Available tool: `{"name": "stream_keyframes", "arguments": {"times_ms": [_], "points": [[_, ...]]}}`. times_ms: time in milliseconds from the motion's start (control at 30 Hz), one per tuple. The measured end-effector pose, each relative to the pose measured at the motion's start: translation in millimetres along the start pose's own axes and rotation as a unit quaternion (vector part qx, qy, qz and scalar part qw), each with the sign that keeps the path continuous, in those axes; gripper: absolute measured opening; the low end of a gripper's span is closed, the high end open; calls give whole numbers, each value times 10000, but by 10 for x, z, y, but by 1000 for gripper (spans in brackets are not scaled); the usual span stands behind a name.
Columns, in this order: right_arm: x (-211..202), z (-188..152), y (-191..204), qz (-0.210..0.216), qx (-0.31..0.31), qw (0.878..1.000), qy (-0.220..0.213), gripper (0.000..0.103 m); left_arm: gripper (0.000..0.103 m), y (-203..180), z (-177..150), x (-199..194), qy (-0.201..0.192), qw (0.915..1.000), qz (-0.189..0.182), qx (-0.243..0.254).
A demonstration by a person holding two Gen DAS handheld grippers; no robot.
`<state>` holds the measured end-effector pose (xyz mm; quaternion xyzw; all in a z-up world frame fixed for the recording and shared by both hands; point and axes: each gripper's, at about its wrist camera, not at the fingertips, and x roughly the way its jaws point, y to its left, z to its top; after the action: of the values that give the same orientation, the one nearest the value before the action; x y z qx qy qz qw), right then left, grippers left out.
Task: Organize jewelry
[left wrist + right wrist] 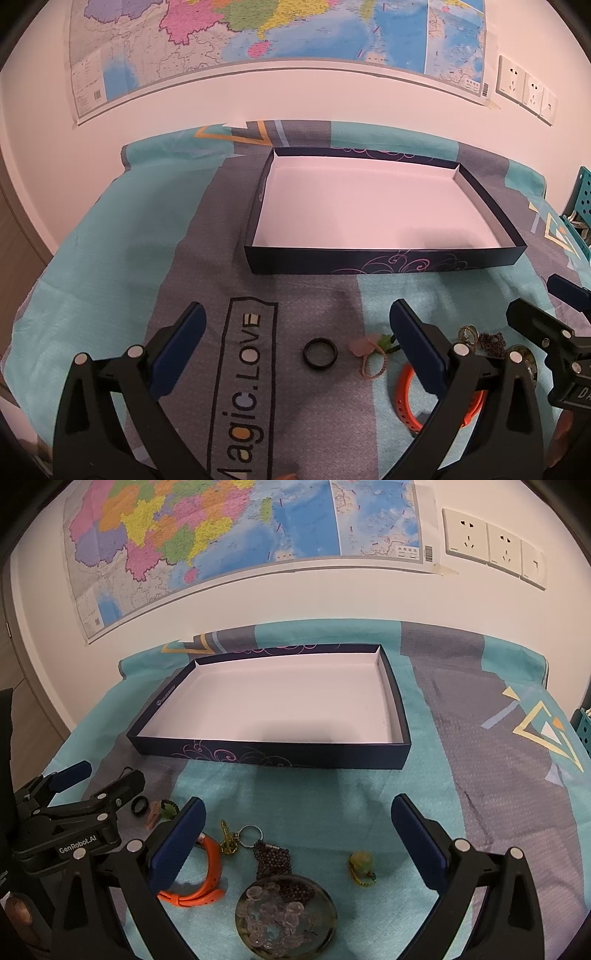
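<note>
None of the jewelry is in the box [269,753] yet; inside is bare, so whole job left. Pieces lie along the bench's near edge: black ring [320,352] btwn the left gripper [297,347] tips, orange band [207,871] and bead dish [286,912] under the right gripper [297,840]. Both spread wide, holding nothing.

wall map [207,542]: taped to wall above far edge of the bed | wall sockets [491,546]: three in a row, right of map | bedspread [480,709]: teal and grey, triangle print, "Magic.LOVE" lettering [243,384] near front edge | teal perforated rack [581,195]: at bed's right edge
</note>
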<state>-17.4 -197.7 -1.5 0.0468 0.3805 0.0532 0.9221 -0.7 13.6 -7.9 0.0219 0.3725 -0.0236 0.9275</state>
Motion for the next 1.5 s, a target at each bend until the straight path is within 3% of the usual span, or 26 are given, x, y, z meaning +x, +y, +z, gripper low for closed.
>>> {"name": "stream_keyframes", "arguments": {"times_ms": [1000, 1500], "points": [[16, -16, -32, 32, 30, 10000, 42, 97, 98, -23, -27, -15, 39, 9999, -86, 72], [-27, -142, -154, 111, -53, 9998, 166, 97, 98, 83, -184, -96, 74, 9985, -450, 293]]}}
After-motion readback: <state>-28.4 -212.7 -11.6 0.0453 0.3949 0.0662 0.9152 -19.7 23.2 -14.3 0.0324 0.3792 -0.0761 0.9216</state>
